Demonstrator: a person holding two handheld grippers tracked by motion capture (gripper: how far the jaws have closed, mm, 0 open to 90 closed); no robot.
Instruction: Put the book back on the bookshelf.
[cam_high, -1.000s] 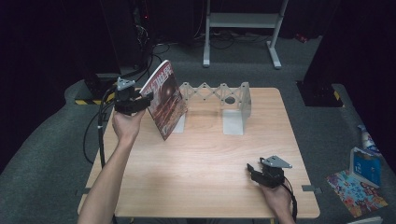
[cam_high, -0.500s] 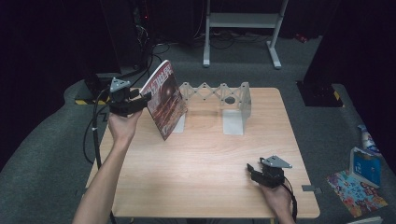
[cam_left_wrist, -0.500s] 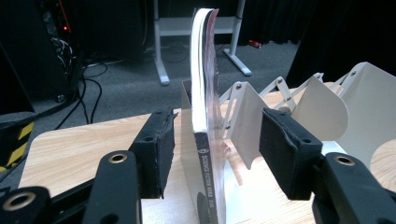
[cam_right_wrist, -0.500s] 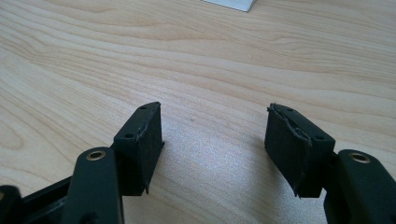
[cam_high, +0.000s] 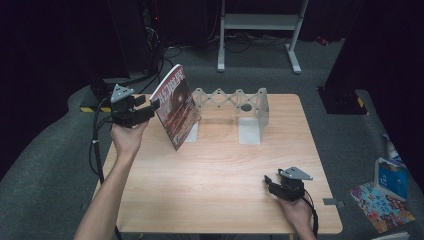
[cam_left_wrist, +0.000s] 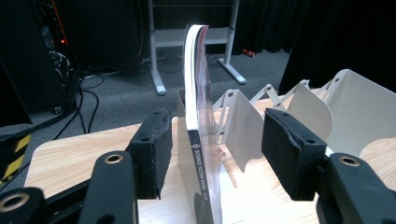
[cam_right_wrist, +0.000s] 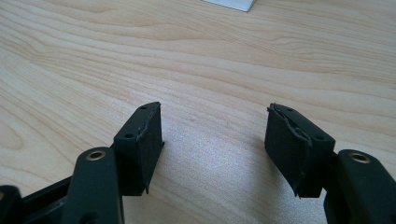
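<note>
One thin red-covered book leans tilted between the left gripper's just-widened, untouching jaws

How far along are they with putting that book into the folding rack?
Done: the book leans against the left end plate of the white rack on the table. In hand: the left hand-held gripper has just been opening, its pads clear of the spine between them. Left: drawing that gripper away, perhaps straightening the tilted book. The right hand-held gripper rests open on the table.

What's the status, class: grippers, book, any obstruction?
Left gripper just opening, pads clear of book. Book leans on rack. Right gripper open, resting on table. Nothing obstructing.
</note>
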